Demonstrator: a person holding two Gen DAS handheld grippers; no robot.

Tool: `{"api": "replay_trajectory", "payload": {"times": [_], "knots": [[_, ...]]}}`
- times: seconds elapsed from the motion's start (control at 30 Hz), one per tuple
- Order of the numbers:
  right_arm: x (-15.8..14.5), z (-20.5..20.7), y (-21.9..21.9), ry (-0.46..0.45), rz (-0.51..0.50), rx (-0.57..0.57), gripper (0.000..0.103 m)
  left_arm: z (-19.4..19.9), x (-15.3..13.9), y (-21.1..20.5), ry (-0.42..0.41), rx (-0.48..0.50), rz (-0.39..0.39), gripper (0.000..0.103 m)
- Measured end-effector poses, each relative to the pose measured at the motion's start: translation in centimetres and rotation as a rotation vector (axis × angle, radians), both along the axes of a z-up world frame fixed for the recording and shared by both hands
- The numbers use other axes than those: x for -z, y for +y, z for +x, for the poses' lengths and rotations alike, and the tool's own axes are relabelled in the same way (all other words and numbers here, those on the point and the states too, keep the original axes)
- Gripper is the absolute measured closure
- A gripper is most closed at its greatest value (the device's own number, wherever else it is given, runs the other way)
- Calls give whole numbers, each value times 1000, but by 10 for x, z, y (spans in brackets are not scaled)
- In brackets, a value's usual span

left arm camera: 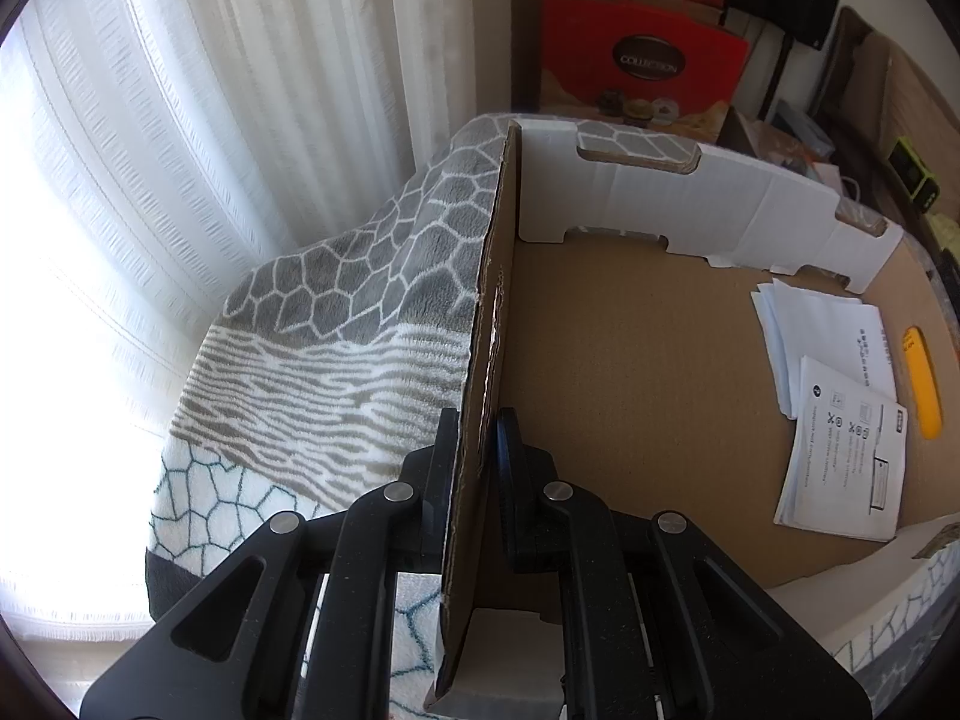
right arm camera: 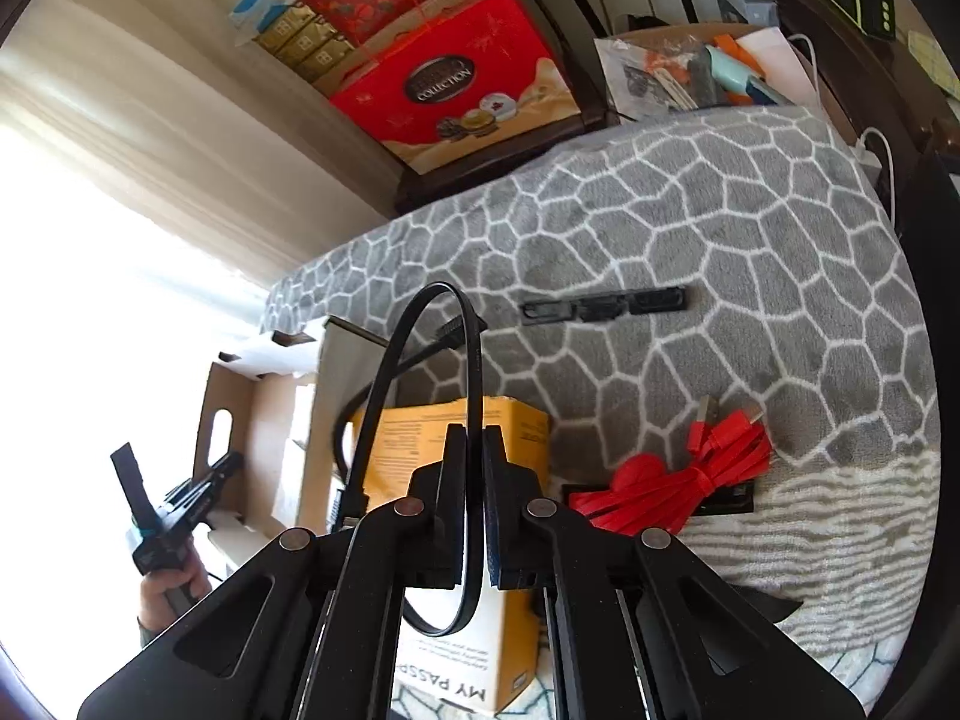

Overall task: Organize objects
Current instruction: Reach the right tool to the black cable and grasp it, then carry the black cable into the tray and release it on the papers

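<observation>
Both claws clamped: left on box wall, right on black cable.

Far left of left wrist view: white curtain (left arm camera: 198,120), then patterned blanket (left arm camera: 336,324) on the bed. Left claw (left arm camera: 480,450) closed tight on the upright wall of the open cardboard box (left arm camera: 630,360); inside the box, white leaflets (left arm camera: 840,420) and, beside them at the right edge, a yellow item (left arm camera: 921,384). Right wrist view, left edge: hand (right arm camera: 171,588) holding the other claw at the box. Centre: right claw (right arm camera: 474,468) pinched shut on a looped black cable (right arm camera: 420,348), above a yellow carton (right arm camera: 432,462) lying on the blanket. Right: red cable bundle (right arm camera: 690,468), apart from a black strip (right arm camera: 606,303) farther up.
</observation>
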State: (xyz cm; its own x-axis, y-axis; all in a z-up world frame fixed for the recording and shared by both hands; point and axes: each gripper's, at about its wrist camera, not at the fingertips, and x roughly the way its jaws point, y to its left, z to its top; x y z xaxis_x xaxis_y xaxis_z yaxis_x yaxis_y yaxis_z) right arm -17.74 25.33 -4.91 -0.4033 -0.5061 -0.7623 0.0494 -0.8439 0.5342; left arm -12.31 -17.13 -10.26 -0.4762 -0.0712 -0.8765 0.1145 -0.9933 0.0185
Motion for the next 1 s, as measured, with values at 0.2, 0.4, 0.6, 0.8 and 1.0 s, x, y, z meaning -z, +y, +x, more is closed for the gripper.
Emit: {"api": "replay_trajectory", "payload": {"times": [0.2,0.4,0.6,0.8,1.0], "knots": [[-27,2,-8,55,-23,-20,99,0,0,0,-2,-6,3,93],[-54,3,-19,93,-37,-41,98,0,0,0,-4,-7,4,93],[-80,9,-36,129,-38,-79,98,1,1,-1,-4,-9,9,93],[-96,11,-68,142,-30,-148,98,2,0,0,-5,-14,14,93],[-67,9,-109,96,-24,-211,98,2,0,0,-5,-15,15,93]]}}
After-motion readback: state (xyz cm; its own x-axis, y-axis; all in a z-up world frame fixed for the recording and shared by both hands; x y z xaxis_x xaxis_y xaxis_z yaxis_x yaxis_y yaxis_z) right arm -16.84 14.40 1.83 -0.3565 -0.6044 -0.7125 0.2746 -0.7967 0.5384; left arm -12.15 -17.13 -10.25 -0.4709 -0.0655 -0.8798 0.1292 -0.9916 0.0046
